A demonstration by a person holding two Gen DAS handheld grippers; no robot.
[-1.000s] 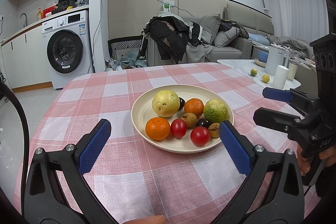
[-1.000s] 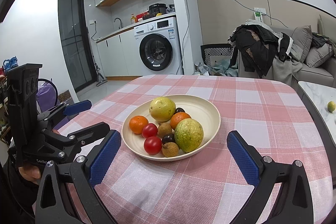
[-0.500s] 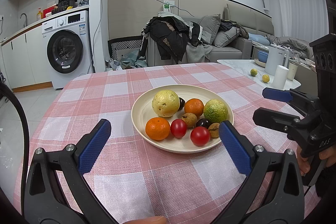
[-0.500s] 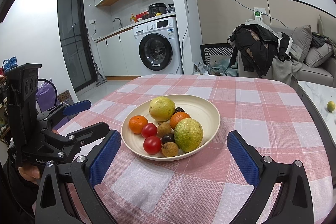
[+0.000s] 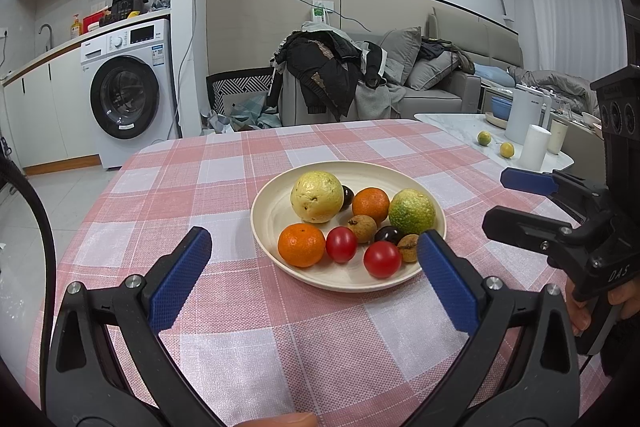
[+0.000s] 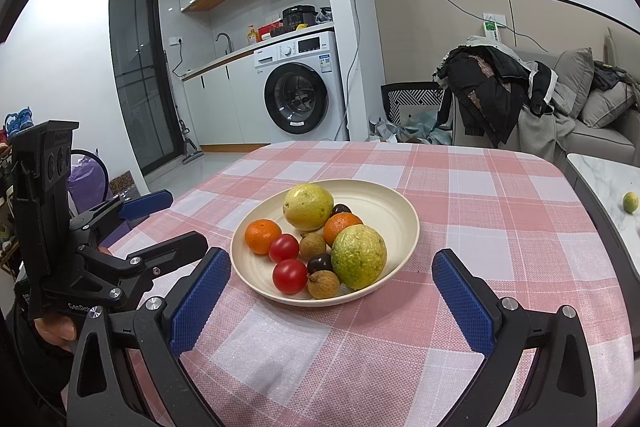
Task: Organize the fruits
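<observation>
A cream plate (image 5: 276, 203) (image 6: 400, 211) on the pink checked tablecloth holds a yellow guava (image 5: 317, 197), a green guava (image 5: 411, 211), two oranges (image 5: 301, 245), two red tomatoes (image 5: 382, 259), brown longans and dark small fruits. My left gripper (image 5: 312, 267) is open and empty, just short of the plate's near rim. My right gripper (image 6: 332, 291) is open and empty, in front of the plate from the other side. Each gripper shows in the other's view: the right one (image 5: 520, 203) and the left one (image 6: 160, 223).
The tablecloth (image 5: 200, 187) covers the table to its edges. A white side table (image 5: 460, 123) at the right carries two small citrus fruits, a kettle and cups. A washing machine (image 5: 124, 87) and a sofa with clothes (image 5: 332, 75) stand behind.
</observation>
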